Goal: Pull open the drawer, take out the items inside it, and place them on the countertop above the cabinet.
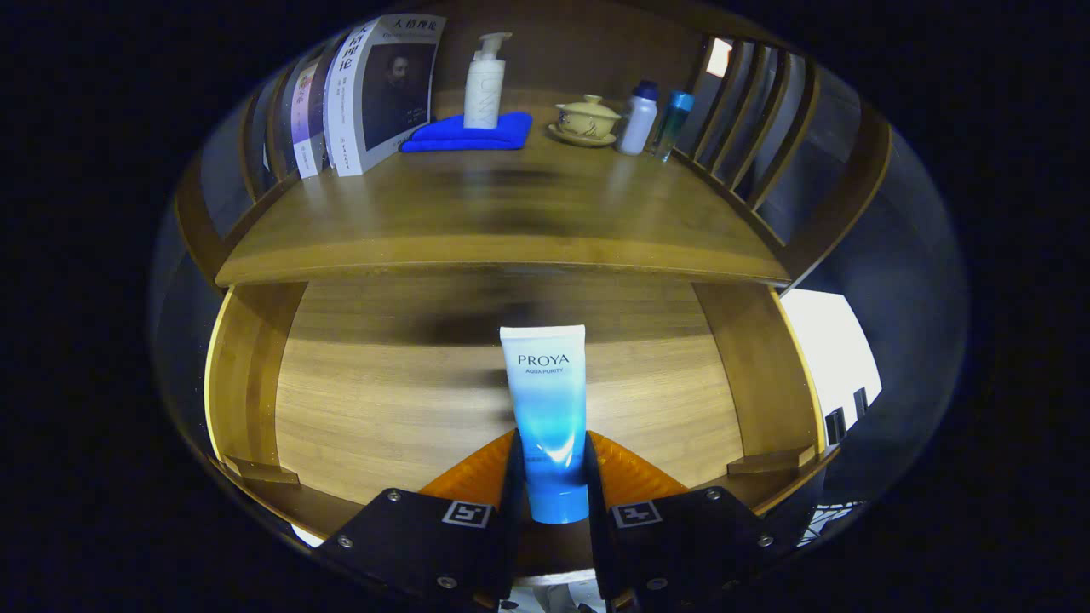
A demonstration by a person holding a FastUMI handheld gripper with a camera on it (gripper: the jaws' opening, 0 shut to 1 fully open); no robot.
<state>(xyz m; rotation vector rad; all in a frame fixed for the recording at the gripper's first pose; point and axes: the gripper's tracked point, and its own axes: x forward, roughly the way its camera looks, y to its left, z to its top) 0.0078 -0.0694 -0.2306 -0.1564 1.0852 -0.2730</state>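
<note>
We are looking along a hand-held gripper at a wooden cabinet, its drawer pulled open below us and its top surface stretching away beyond. The surface is the biggest thing here — a broad board with slatted wooden rails at either side. Along its far edge stand a row of books, then a folded blue cloth with a white pump bottle standing on it, then a lidded cup on a saucer, and two small bottles side by side near the rail. The near and middle stretch of the surface is bare.

The drawer floor is plain wood, and we see nothing else lying in the part that shows. The hand-held gripper is pinching a blue and white tube, one finger pressed on each flank of its lower half, with the tube pointing away from us over the drawer, its crimped end towards the cabinet.

We judge the step in hand to be carrying the tube up to the surface. To do it well we would lift until the tube clears the front lip of the surface, move forward to the bare middle, short of the cloth and the cup, lower until the tube rests on the wood — and only then spread the fingers.
</note>
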